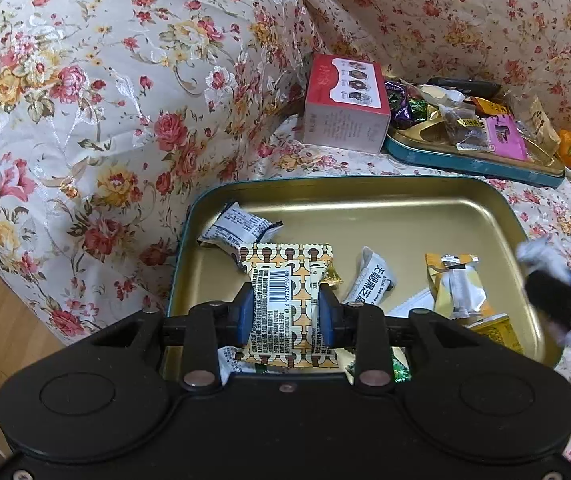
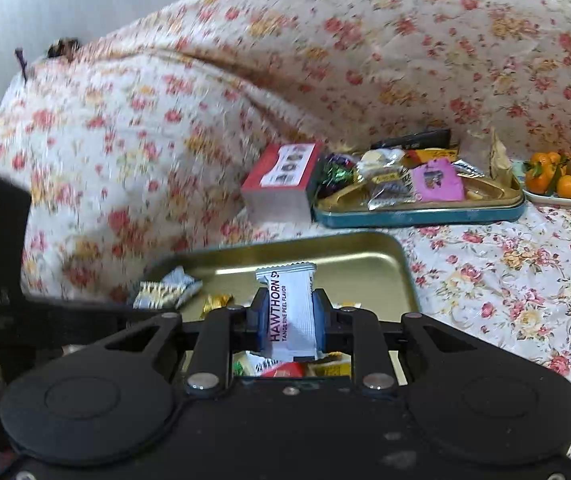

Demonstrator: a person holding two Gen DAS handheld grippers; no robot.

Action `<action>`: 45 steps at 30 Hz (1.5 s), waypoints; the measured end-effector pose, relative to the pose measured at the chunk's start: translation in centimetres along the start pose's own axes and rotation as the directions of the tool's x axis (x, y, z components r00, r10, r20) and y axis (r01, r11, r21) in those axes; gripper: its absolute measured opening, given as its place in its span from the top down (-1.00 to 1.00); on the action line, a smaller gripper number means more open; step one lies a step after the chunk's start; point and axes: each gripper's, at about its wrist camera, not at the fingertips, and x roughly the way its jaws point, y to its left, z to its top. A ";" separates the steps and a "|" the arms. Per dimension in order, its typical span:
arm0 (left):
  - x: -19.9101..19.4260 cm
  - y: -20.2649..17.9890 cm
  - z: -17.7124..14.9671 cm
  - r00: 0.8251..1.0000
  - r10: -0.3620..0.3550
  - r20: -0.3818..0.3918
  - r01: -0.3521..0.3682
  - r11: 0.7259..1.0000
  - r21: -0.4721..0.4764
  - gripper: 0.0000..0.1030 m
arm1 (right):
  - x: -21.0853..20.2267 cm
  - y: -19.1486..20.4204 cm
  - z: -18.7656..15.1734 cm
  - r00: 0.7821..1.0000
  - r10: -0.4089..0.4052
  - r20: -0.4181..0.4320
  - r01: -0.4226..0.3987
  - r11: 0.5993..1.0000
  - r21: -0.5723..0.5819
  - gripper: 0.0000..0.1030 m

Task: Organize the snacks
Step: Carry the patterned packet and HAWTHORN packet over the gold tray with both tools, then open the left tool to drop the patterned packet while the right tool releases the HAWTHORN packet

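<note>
From the left wrist, the left tongs (image 1: 285, 312) are clamped on a patterned orange-and-cream snack packet (image 1: 283, 300), barcode side up, its long axis running straight away from the tongs and its far end standing over the near tin tray (image 1: 365, 188). That tray lies right under and ahead of the tongs on the flowered bed cover (image 1: 85, 120), with loose packets on its gold floor, so any release here calls for little more than a drop. The far tin tray (image 1: 465, 164), piled with sweets beside a red box (image 1: 345, 104), sits well beyond, up and to the right. The right tongs (image 1: 557, 292) show blurred at the tray's right edge. From the right wrist, the right tongs (image 2: 291, 320) pinch a white hawthorn packet (image 2: 293, 312) across its narrow width; it stands upright, long axis pointing up and away, its top seam farthest out. The near tin tray (image 2: 397, 264) lies directly below, the far tin tray (image 2: 425, 216) ahead and right, nearer this hand than the left.
</note>
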 end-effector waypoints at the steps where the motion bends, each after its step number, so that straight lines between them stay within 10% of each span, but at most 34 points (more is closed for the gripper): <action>1: 0.0 0.1 0.1 1.000 0.000 -0.003 0.000 1.000 -0.004 0.21 | 0.4 0.1 -0.1 1.000 0.005 -0.012 -0.005 1.000 0.002 0.54; 45: -0.2 1.7 0.7 0.998 -0.032 -0.050 0.028 0.996 -0.080 0.03 | 3.8 1.5 -0.3 0.997 -0.049 -0.053 0.046 0.997 -0.066 0.28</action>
